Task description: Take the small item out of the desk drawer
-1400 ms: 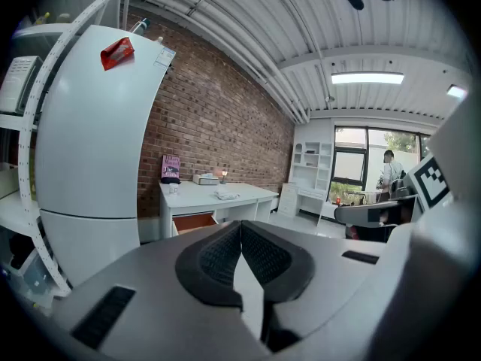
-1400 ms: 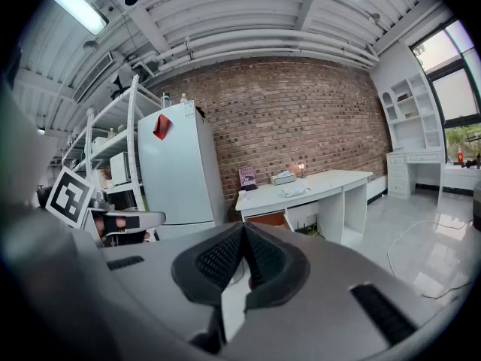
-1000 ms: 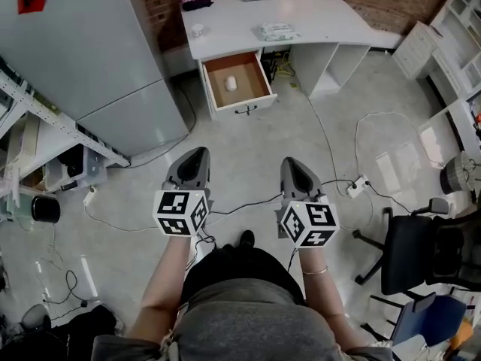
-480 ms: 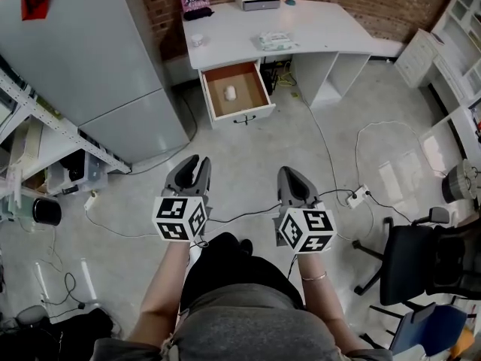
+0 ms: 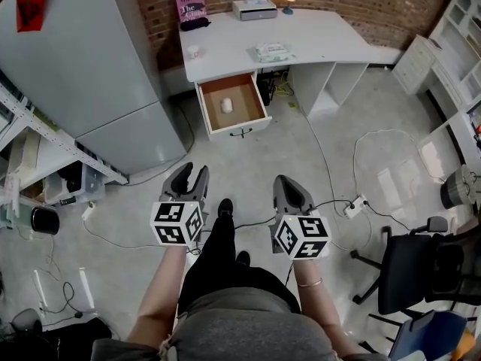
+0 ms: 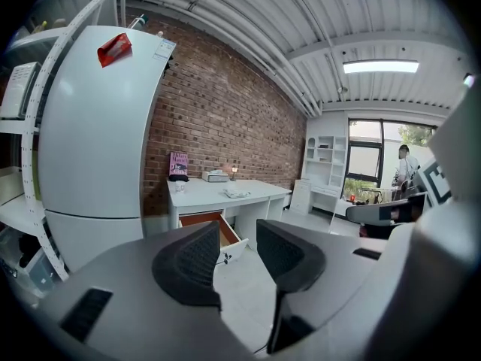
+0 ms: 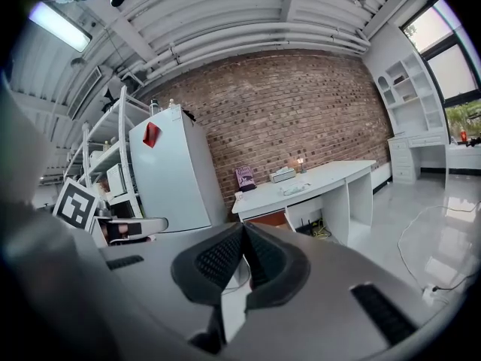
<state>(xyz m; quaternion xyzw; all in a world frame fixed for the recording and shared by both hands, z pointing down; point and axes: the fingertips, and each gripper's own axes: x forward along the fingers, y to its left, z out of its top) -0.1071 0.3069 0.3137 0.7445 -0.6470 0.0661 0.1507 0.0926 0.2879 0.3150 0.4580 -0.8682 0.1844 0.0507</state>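
Note:
A small white item (image 5: 226, 105) lies inside the open wooden-lined desk drawer (image 5: 256, 100) under the white desk (image 5: 316, 30). Both grippers hang over the floor well short of the drawer. My left gripper (image 5: 189, 173) has a gap between its jaws, which are opening, with nothing between them. In the left gripper view the left gripper (image 6: 236, 241) frames the drawer (image 6: 225, 230) beyond. My right gripper (image 5: 287, 184) is shut and empty; the right gripper view shows the right gripper (image 7: 243, 241) with its pads touching.
A grey refrigerator (image 5: 83, 59) stands left of the desk, with metal shelving (image 5: 45, 138) beside it. Cables and a power strip (image 5: 355, 205) lie on the floor. A black office chair (image 5: 421, 265) sits at the right. A book (image 5: 190, 4), box (image 5: 254, 8) and cup (image 5: 193, 51) are on the desk.
The left gripper's jaws have parted from shut. The person has stepped forward, and the desk and drawer now sit lower in the head view.

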